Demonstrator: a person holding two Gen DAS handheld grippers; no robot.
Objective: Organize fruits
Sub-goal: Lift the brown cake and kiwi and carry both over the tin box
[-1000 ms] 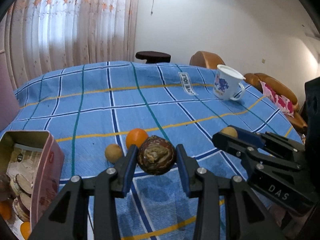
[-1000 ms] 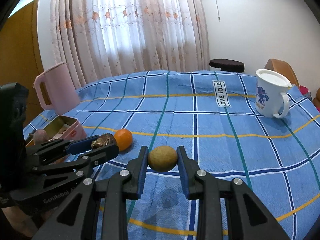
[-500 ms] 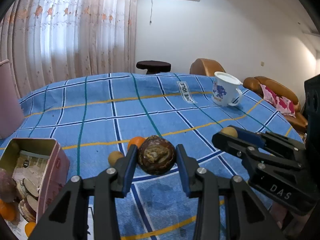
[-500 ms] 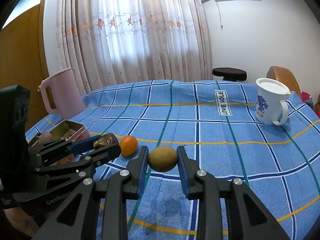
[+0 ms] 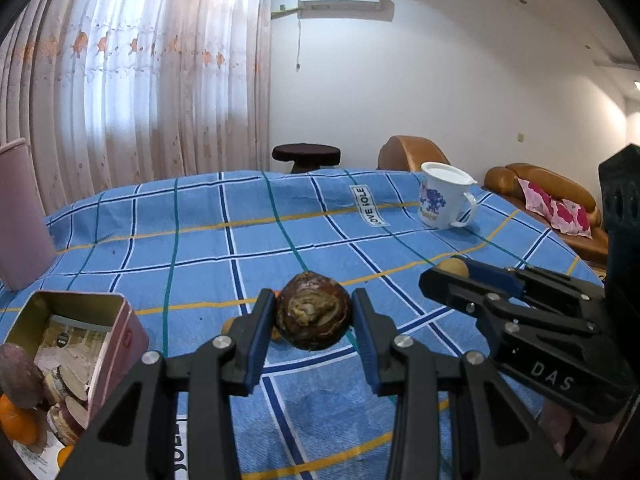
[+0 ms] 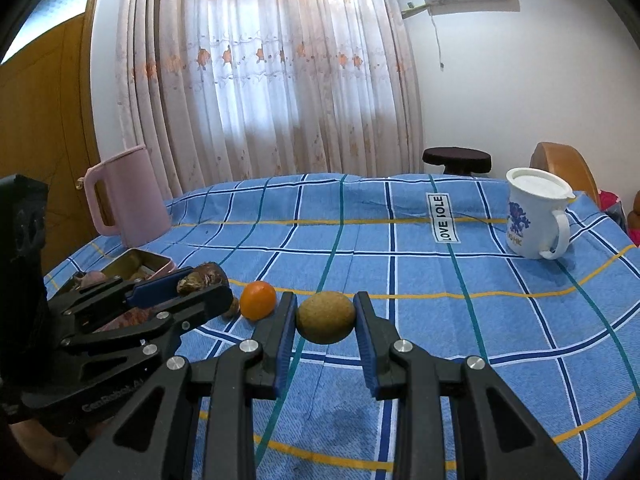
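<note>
Left wrist view: the left gripper [image 5: 313, 322] clamps a dark brown wrinkled fruit [image 5: 313, 316] between its fingers, above the blue checked worktop [image 5: 200, 256], near an open pink tin [image 5: 100, 344].

Right wrist view: the right gripper [image 6: 325, 320] grips a tan round fruit [image 6: 326, 317]; an orange [image 6: 258, 300] rests just beside it.

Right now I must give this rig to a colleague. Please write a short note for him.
Left gripper: shut on the dark wrinkled fruit, lifted.
Right gripper: shut on the tan fruit, lifted.
Pink tin is open at the left and already holds some fruit.
On the blue cloth remain the orange and a small brown fruit.
Left: bring both held fruits to the tin, then those two.
</note>
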